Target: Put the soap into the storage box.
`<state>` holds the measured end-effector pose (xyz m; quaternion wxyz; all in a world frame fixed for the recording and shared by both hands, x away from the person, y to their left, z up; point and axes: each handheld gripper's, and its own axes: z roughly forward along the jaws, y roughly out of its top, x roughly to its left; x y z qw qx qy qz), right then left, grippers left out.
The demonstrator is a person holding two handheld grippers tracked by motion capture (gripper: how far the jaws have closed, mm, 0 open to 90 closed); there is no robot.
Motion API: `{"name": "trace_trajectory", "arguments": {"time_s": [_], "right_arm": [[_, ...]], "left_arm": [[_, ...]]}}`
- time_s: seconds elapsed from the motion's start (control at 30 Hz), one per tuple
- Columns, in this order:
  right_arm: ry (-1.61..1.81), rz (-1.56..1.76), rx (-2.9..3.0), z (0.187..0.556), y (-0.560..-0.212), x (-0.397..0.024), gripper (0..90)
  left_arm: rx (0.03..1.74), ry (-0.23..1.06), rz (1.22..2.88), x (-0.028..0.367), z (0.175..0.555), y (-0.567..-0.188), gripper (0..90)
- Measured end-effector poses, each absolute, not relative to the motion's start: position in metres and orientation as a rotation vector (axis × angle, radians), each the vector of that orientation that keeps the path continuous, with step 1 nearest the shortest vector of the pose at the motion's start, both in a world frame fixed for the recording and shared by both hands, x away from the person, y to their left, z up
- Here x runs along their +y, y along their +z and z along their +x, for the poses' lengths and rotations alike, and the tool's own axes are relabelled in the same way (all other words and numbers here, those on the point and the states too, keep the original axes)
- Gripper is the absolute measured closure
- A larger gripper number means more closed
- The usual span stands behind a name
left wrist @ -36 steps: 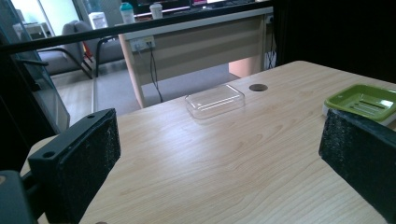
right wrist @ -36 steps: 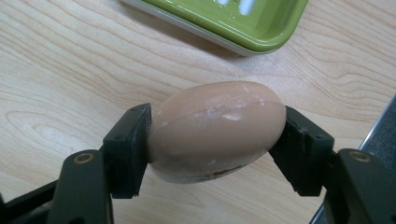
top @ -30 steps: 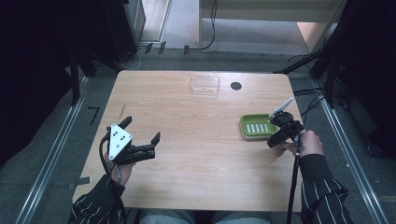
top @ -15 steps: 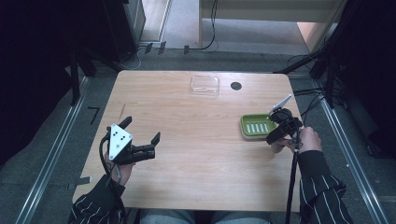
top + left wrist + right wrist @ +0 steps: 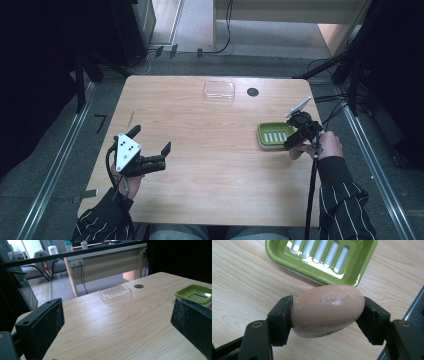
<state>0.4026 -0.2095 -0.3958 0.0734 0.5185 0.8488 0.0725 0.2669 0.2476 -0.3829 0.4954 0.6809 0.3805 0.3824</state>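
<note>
A tan oval bar of soap (image 5: 328, 308) is clamped between the jaws of my right gripper (image 5: 328, 315), held just above the wood a little short of the green slotted soap dish (image 5: 322, 257). Seen from the high view, that right gripper (image 5: 299, 136) hovers at the dish's (image 5: 272, 135) right edge, near the table's right side. My left gripper (image 5: 151, 148) is at the table's front left, jaws spread wide with nothing between them. Its own view looks across the table to the green dish (image 5: 193, 293) and a clear plastic lid (image 5: 115, 293).
The clear plastic lid (image 5: 219, 90) lies at the back middle of the wooden table (image 5: 210, 170), beside a dark round cable hole (image 5: 252, 92). The table's right edge runs close to my right gripper. Cables trail off the right side.
My right gripper with the soap has shifted slightly toward the dish's right edge. The left gripper has stayed where it was.
</note>
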Motion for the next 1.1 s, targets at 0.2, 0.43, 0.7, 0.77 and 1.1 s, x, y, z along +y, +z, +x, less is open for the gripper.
{"name": "trace_trajectory", "arguments": {"time_s": [0.2,0.43,0.7,0.77,1.1], "right_arm": [[0.216,1.541,2.547,0.408,-0.394,-0.21,35.4],[0.218,1.536,2.544,0.413,-0.391,-0.208,35.4],[0.223,1.513,2.542,0.42,-0.387,-0.203,35.4],[0.224,1.494,2.544,0.423,-0.387,-0.202,35.4],[0.217,1.463,2.538,0.435,-0.385,-0.196,35.4]], "left_arm": [[0.927,0.932,1.65,0.25,0.265,-0.383,0.0],[0.944,0.945,1.639,0.256,0.261,-0.383,0.0],[0.97,0.967,1.633,0.264,0.255,-0.382,0.0],[0.976,0.967,1.626,0.266,0.253,-0.383,0.0],[1.007,0.992,1.613,0.278,0.244,-0.382,0.0]]}}
